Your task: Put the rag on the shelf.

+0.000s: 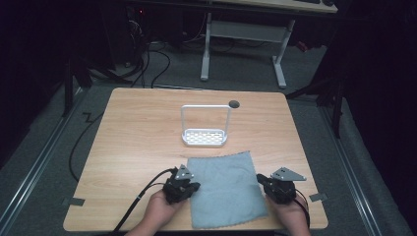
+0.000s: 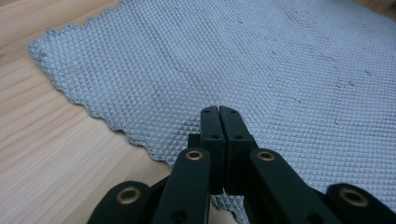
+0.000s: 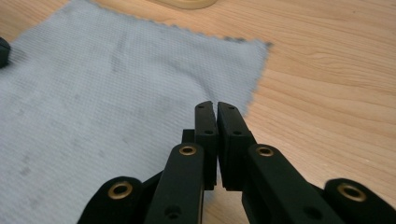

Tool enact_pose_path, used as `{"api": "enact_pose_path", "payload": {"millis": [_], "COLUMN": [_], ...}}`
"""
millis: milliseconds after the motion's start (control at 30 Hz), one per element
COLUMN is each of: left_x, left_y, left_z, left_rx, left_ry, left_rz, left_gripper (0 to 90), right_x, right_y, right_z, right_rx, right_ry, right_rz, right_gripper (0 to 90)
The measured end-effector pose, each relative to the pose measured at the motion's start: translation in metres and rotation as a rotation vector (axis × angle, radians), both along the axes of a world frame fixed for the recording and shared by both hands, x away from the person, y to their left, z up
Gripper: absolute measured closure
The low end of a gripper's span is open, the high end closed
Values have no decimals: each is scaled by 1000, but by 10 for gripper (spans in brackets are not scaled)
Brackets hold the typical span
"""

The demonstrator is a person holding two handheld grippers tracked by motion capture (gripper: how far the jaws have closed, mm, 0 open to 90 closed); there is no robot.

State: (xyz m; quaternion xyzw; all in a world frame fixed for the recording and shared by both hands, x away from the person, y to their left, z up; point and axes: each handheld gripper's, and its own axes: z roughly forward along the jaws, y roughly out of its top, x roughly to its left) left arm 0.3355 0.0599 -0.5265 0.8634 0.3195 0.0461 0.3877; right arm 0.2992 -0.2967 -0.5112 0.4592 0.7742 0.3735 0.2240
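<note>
A grey-blue cloth (image 1: 226,189) lies flat near the table's front edge. My left gripper (image 1: 195,187) rests at the cloth's left edge, held by a hand. In the left gripper view its jaws (image 2: 219,110) are pressed together above the cloth (image 2: 243,56), just inside its zigzag border, with nothing between them. My right gripper (image 1: 261,180) sits at the cloth's right edge. In the right gripper view it (image 3: 216,105) is shut over the border of the cloth (image 3: 112,93), where fabric meets bare wood.
A white wire rack (image 1: 205,138) with a tall hoop handle stands behind the cloth at mid-table. A dark round hole (image 1: 234,103) marks the tabletop (image 1: 137,132) behind it. Tape pieces (image 1: 74,201) stick near both front corners. A desk frame (image 1: 243,34) stands beyond on the floor.
</note>
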Motion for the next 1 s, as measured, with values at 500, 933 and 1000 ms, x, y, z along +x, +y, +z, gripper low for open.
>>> {"api": "enact_pose_path", "payload": {"millis": [500,933,1000], "left_x": [34,-2,-6], "left_y": [40,56,58], "left_z": [3,-2,-3], "left_rx": [3,-9,-19], "left_ry": [-18,-28,-25], "left_rz": [153,87,83], "left_gripper": [729,788,788], "right_x": [59,10,1], "right_y": [75,67,67], "right_z": [-11,-16,-16], "right_rx": [-46,-8,-18], "right_ry": [81,121,115], "right_rz": [31,120,135], "right_gripper": [867,883,878]}}
